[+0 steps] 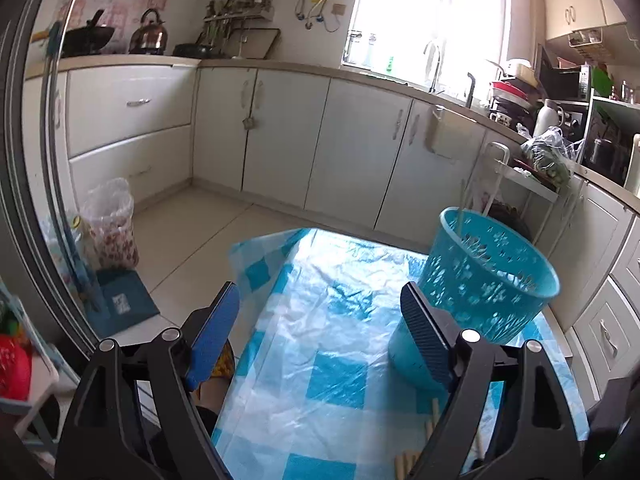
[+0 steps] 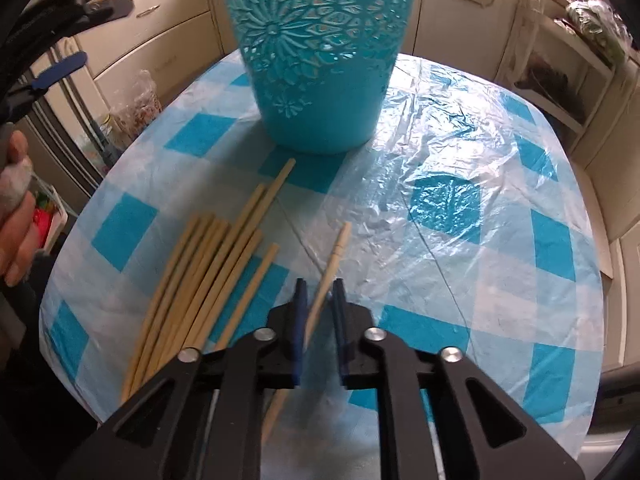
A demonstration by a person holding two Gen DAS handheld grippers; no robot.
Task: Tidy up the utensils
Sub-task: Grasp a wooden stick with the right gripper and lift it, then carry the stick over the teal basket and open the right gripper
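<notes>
A teal perforated basket [image 2: 320, 56] stands on the blue-and-white checked table [image 2: 460, 208]; it also shows in the left wrist view [image 1: 484, 280], with a chopstick or two leaning inside it. Several pale wooden chopsticks [image 2: 208, 272] lie in a bundle on the table in front of the basket. My right gripper [image 2: 319, 290] is nearly shut around a single chopstick [image 2: 332, 264], which runs between its blue pads. My left gripper [image 1: 320, 312] is open and empty, held above the table just left of the basket.
White kitchen cabinets [image 1: 280, 132] and a counter with a sink run behind the table. A plastic bag [image 1: 112, 224] sits on the floor at left. A white shelf rack [image 2: 560, 92] stands beyond the table at right. The person's hand [image 2: 16, 208] shows at far left.
</notes>
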